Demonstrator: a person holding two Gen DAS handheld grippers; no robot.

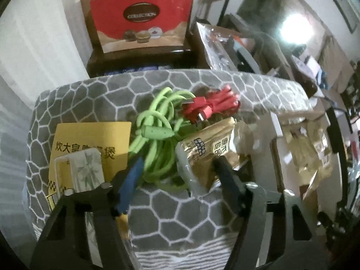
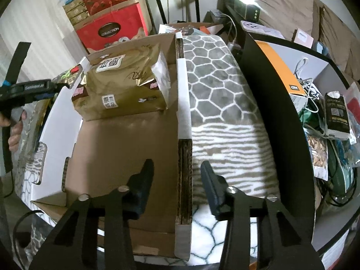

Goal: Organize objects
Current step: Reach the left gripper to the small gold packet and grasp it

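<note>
The left gripper (image 1: 177, 164) hovered over the grey patterned blanket (image 1: 162, 204) with its fingers spread wide and nothing between them. One fingertip lay across the near edge of a gold tissue pack (image 1: 207, 150), though whether it touched could not be told. Just beside that pack, on the blanket, lay a coiled green cable (image 1: 157, 135), and beyond the cable a bundled red cable (image 1: 209, 105) touching it. On the cable's other side sat a yellow card (image 1: 94, 139) with a small pale packet (image 1: 86, 171) on top.

The right gripper (image 2: 177, 168) also stood open and empty, its fingers straddling the upright wall of a cardboard box (image 2: 126, 157). Inside the box, at its far end, rested a second gold tissue pack (image 2: 126, 85). The blanket (image 2: 225, 117) spread just beside the box wall. Beyond the box's far side, the left gripper (image 2: 27, 87) showed with a hand behind it.
</note>
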